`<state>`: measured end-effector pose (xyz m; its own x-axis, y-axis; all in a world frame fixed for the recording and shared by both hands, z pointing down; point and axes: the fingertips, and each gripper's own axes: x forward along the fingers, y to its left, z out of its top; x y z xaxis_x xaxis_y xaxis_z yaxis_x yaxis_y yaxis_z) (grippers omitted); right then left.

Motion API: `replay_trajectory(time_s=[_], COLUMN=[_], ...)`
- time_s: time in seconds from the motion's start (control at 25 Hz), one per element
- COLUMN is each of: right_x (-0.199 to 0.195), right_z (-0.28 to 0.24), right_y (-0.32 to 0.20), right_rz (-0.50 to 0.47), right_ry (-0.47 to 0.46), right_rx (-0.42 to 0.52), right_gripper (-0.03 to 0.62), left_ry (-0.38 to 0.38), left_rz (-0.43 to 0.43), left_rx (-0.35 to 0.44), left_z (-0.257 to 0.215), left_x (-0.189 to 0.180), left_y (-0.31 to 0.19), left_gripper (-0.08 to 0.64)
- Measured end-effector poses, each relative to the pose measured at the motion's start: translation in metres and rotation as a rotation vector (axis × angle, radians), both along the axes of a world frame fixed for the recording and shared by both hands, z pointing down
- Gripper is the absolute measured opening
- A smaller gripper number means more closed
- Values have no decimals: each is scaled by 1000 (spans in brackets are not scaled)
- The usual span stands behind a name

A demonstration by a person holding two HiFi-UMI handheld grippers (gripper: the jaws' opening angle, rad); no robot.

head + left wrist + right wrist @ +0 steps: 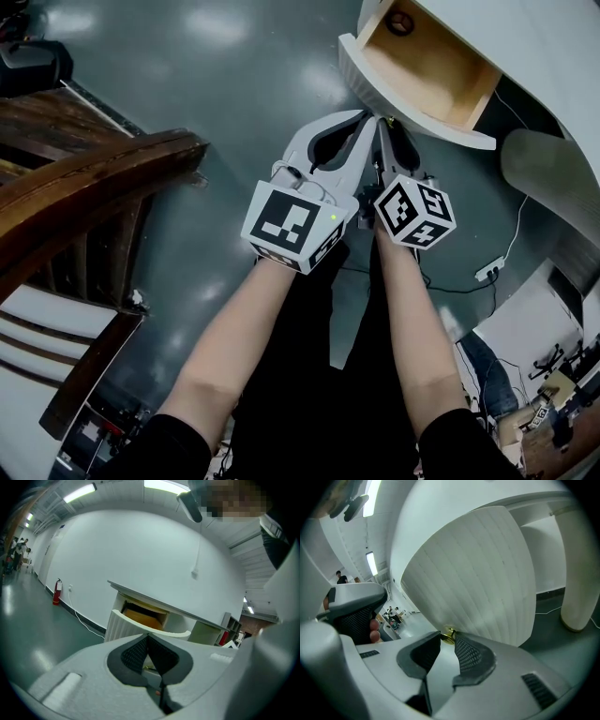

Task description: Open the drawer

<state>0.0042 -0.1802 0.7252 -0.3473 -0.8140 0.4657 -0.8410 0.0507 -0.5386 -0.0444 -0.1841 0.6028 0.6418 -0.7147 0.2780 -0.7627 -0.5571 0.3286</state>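
Observation:
The white drawer [405, 114] with a curved ribbed front stands pulled out of the white cabinet [539, 52], and its wooden inside shows. My right gripper [383, 122] is shut on the small gold knob [449, 633] at the lower edge of the drawer front [478, 573]; the pads sit on either side of it. My left gripper [362, 119] lies close beside the right one, its tips together and holding nothing. In the left gripper view that gripper [148, 637] points at the open drawer [133, 630] from a short way off.
A dark round thing [400, 21] lies in the drawer's back corner. A dark wooden chair [84, 206] stands at the left. A white power strip [489, 272] with its cable lies on the grey floor, beside a pale round leg [548, 169]. A red fire extinguisher [57, 592] stands by the far wall.

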Motion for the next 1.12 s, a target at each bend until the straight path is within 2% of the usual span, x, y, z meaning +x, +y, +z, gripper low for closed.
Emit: replay_trajectory(time_s=[0.44,0.72,1.12], right_x=[-17,-21,-11], right_z=[1,1,-18], right_y=[33,33,50], right_rz=[-16,-25,-44], right_ry=[9,11,79], right_rx=[-20,-29,-75], right_gripper=[104,104,93], left_ry=[-6,-12,-29], left_rz=[0,-4,15], left_rx=[0,-6,-12], left_z=[-8,-13,-35], left_x=[-12,-20,-18], left_y=[24,30,39], left_gripper=[9,9,9])
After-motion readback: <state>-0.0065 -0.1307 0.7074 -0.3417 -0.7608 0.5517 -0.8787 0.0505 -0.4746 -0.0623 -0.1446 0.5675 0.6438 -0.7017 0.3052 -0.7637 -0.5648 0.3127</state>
